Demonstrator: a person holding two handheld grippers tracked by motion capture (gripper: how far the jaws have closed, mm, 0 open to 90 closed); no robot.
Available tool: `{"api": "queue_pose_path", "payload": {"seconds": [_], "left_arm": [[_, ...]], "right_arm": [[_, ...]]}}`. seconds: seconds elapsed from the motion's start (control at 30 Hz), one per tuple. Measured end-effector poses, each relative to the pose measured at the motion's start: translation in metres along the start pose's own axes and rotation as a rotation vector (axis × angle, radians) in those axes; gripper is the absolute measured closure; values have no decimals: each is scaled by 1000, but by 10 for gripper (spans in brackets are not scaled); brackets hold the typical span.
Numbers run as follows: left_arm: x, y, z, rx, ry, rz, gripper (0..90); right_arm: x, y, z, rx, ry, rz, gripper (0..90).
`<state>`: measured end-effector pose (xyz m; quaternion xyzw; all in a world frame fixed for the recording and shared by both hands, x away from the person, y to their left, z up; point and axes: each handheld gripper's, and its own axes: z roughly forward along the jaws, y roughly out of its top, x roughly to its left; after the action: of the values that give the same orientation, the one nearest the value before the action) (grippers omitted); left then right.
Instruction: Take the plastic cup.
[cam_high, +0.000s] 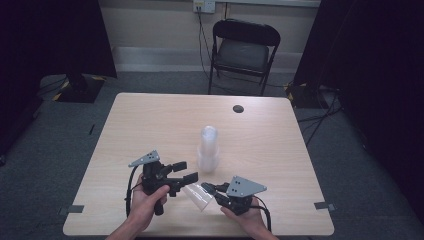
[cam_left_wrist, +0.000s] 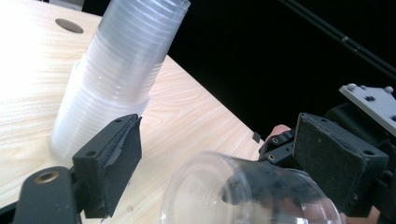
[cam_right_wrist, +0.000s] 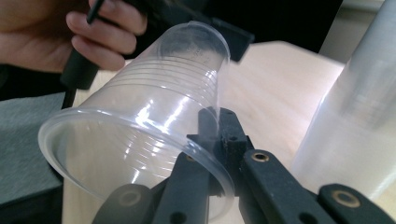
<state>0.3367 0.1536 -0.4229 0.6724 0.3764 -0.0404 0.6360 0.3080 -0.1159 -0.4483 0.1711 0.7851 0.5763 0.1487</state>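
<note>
A single clear plastic cup (cam_high: 197, 196) is held off the table (cam_high: 150, 120) between the two grippers, at about six o'clock from the stack of cups (cam_high: 208, 150) that stands upright near the table's middle. The separating of one cup from the stack is judged done: the cup is apart from the stack, and no other loose cup is seen on the table. What is left, as far as can be judged, is for the cup to be set down somewhere, and then perhaps for further cups to be drawn off — the stack looks tall. The right gripper (cam_right_wrist: 219, 140) is pinched tight on the cup's wall at the rim, one jaw inside the mouth and one outside, as seen in the right gripper view. The left gripper (cam_high: 181, 172) has its jaws spread wide; in the left gripper view the cup's closed base (cam_left_wrist: 205, 196) lies between the pads (cam_left_wrist: 114, 161) with a gap on either side, so nothing is gripped by it. The cup is carried lying over, not upright: in the high view its long axis runs from about ten o'clock to four o'clock, the base pointing toward ten o'clock and the left gripper, the open mouth toward four o'clock and the right gripper — nearly level, though its exact tilt cannot be told.
</note>
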Motion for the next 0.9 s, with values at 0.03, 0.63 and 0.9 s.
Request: {"api": "queue_pose_path", "payload": {"seconds": [0.03, 0.63, 0.9], "left_arm": [[0, 0, -1, 3, 8, 8, 156], [-7, -4, -9, 70, 106, 293, 158], [-12, -8, -5, 137, 98, 433, 201]], "right_arm": [[-1, 0, 0, 11, 7, 7, 900], [-33, 6, -12, 152, 52, 203, 900], [-43, 7, -18, 206, 73, 252, 900]]}}
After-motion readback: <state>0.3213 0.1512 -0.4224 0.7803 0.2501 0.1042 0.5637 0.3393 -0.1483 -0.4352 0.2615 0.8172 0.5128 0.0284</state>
